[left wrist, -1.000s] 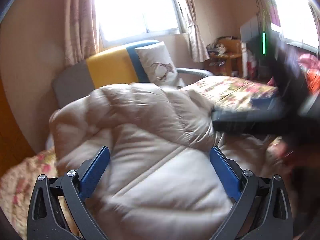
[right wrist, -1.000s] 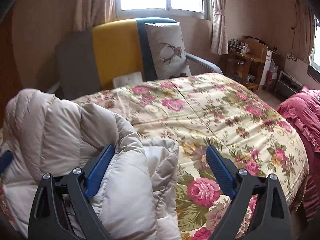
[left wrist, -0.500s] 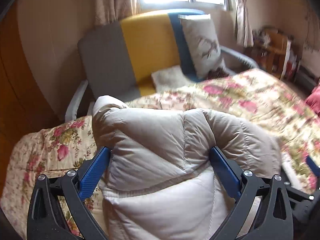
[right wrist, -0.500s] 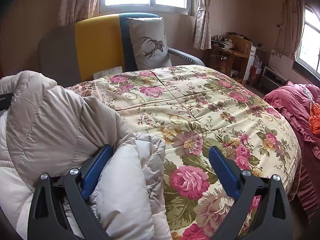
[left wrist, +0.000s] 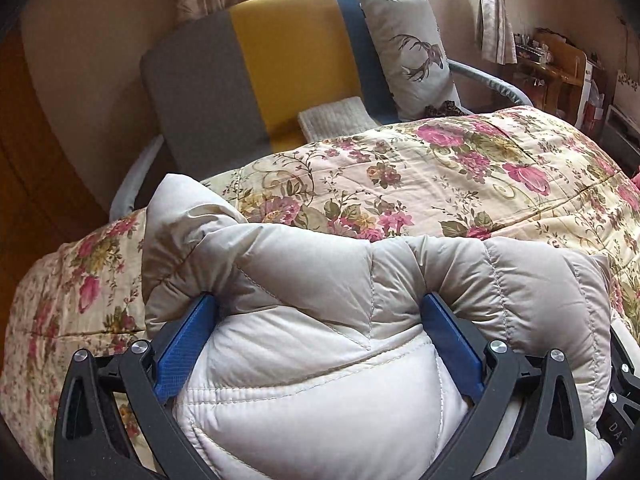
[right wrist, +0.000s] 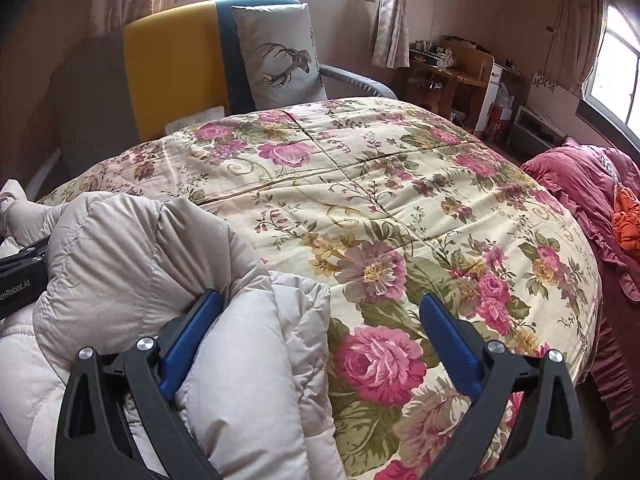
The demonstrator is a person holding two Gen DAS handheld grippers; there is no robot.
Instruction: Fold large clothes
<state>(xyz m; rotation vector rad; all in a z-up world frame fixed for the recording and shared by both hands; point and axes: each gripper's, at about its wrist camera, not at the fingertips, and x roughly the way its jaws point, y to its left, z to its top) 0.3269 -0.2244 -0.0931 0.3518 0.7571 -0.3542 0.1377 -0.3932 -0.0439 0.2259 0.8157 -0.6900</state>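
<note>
A beige puffy down jacket (left wrist: pixel 320 280) lies bunched at the near left part of a bed. My left gripper (left wrist: pixel 320 340) stands wide open, pushed into a thick fold that fills the gap and puffs over both blue fingertips. From the right wrist view the jacket (right wrist: pixel 132 260) drapes over the left gripper's black body (right wrist: pixel 20 276). My right gripper (right wrist: pixel 318 340) is wide open at the jacket's right edge. Its left pad (right wrist: pixel 192 332) rests against the fabric. Its right pad (right wrist: pixel 448 344) hangs free over the quilt.
A floral quilt (right wrist: pixel 380 200) covers the bed. Behind the bed stands a grey, yellow and blue chair (left wrist: pixel 280 60) with a deer-print pillow (left wrist: pixel 408 52). Red bedding (right wrist: pixel 580 184) lies off the right side, and a wooden desk (right wrist: pixel 452 76) stands by the far wall.
The left view swung from the jacket top and the right gripper round to the chair, dipping lower, with the fold staying between its fingers. The right gripper sank slightly and its jaws widened a little.
</note>
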